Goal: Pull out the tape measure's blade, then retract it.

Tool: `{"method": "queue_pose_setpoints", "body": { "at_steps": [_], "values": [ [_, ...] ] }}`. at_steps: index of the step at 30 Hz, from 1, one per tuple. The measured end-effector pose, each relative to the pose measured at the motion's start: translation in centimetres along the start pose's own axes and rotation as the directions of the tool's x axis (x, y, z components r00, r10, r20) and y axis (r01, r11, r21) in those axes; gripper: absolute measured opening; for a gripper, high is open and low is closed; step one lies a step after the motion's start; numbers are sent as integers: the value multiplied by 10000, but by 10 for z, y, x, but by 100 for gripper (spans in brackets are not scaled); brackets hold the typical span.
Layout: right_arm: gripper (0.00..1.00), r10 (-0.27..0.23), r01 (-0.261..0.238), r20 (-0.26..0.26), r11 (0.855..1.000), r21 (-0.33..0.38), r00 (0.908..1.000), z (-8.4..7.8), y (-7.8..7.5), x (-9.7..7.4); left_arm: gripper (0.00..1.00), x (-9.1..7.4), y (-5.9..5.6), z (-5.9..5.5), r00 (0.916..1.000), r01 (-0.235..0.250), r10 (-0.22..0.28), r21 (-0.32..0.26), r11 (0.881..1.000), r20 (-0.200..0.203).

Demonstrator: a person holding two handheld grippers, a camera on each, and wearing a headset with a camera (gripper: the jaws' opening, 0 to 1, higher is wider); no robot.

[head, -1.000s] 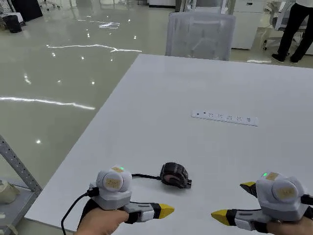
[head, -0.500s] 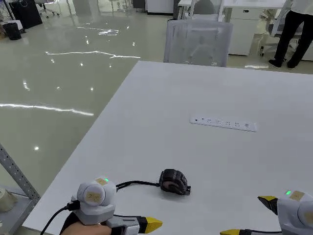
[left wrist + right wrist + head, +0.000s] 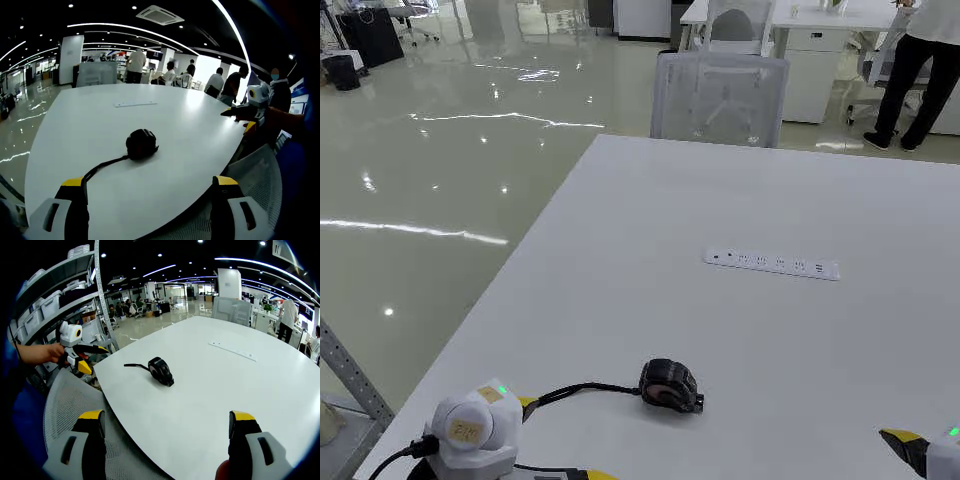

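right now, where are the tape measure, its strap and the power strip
tape measure (image 3: pixel 670 385), head view, middle of the black case
strap (image 3: pixel 584 387), head view, midway along the black loop
power strip (image 3: pixel 772 264), head view, middle of its white top

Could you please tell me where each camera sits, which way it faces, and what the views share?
Left gripper view: rides on the left gripper, looking along its open jaws across the table at the tape measure.
Right gripper view: rides on the right gripper, facing the tape measure from the person's right, open jaws below.
Head view: on the headset, looking forward and down past the tape measure to the power strip; both grippers at bottom.
Shared: all see the tape measure; each gripper view catches the other gripper.
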State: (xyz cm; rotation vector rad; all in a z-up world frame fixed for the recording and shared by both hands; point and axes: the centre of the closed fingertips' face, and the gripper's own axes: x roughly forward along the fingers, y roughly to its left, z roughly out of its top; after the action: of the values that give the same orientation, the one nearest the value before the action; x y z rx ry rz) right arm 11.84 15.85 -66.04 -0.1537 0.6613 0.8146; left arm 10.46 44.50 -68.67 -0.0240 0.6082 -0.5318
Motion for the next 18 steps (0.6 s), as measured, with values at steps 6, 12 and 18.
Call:
{"method": "queue_pose_setpoints", "body": {
  "at_steps": [6,12,18],
  "values": [
    [100,-186,185,122,9997,134,9998,1,-4,-16,100,-8,8,-3,10000,-87,87,-143,9999,-16],
    [100,-254,254,87,9997,66,9996,0,-6,-29,100,-17,10,-6,9995,-44,41,-86,10000,-324],
    [100,-331,332,158,9994,-34,9993,4,-8,-37,100,-23,12,-6,9988,-22,19,-57,10000,-498]
  ]
}}
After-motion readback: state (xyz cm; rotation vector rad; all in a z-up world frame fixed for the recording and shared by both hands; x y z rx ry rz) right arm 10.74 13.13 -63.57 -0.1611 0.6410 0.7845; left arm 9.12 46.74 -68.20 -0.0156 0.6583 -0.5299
